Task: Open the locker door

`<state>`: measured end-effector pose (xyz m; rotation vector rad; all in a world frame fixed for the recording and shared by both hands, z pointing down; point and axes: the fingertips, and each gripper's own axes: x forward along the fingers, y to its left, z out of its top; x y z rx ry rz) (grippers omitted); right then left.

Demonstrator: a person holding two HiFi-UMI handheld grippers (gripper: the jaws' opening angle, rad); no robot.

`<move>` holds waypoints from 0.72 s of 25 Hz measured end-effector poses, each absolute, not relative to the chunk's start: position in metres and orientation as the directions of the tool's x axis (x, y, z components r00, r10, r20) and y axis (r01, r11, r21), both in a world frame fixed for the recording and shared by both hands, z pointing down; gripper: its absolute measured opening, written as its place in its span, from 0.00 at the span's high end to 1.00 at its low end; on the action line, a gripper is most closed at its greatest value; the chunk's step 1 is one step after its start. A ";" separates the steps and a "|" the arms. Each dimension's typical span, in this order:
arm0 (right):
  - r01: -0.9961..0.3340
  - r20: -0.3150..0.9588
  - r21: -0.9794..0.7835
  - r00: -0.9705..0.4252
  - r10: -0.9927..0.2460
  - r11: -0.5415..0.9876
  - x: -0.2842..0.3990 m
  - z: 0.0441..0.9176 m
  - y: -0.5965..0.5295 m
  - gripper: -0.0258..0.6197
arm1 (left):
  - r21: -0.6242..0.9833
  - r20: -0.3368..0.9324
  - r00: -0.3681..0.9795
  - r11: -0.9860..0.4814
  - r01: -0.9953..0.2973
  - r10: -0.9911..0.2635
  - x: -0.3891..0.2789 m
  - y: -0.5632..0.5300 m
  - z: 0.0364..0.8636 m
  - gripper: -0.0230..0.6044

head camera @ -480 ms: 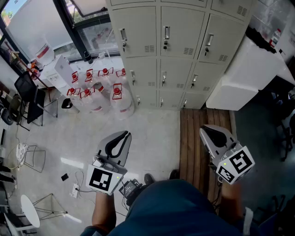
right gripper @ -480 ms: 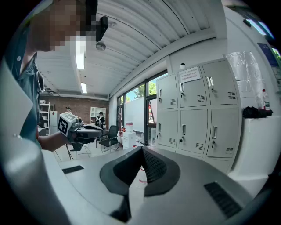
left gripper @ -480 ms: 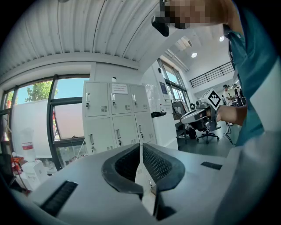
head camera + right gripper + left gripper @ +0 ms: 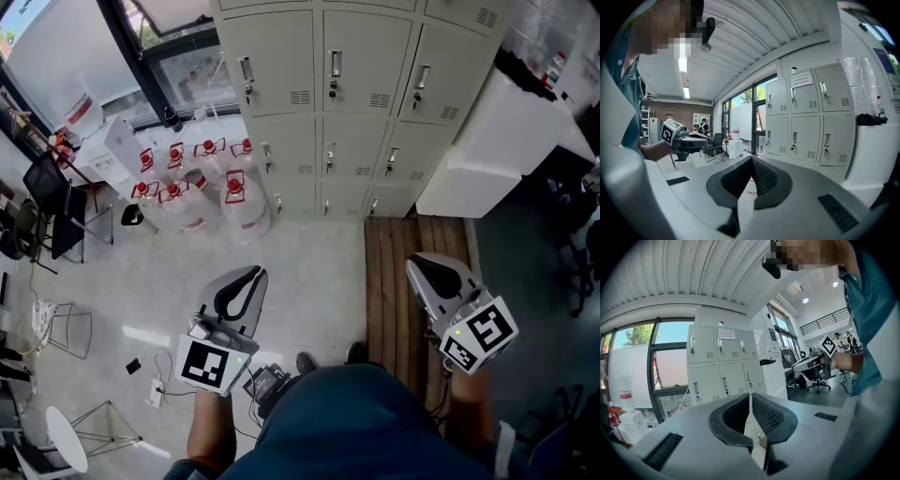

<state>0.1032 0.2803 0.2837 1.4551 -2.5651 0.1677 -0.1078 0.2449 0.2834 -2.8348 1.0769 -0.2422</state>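
Holding steady as before, left gripper (image 4: 248,275) and right gripper (image 4: 427,264) keep jaws clenched, empty.

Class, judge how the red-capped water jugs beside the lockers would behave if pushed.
The water jugs look large, so probably heavy if full. Upright on broad bases on smooth floor, they would likely slide, not tip.

- Your locker bank (image 4: 281,141) stands at 12 o'clock in the head view. It is pale cream metal, with three columns of doors stacked in rows.
- Every locker door (image 4: 361,42) you can see is shut and sits flush with its frame.
- Each door has a vertical silver handle (image 4: 336,64) near its left edge, a small dark lock below it, and vent slots (image 4: 380,99) at its lower right.
- In the right gripper view the bank sits at 2 o'clock, its doors closed.
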 end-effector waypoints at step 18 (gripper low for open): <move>-0.869 0.149 -0.079 -0.494 -0.856 0.488 0.053 0.278 0.276 0.91 | -0.145 0.102 0.757 -0.762 -0.631 -0.645 -0.162 0.236 0.288 0.91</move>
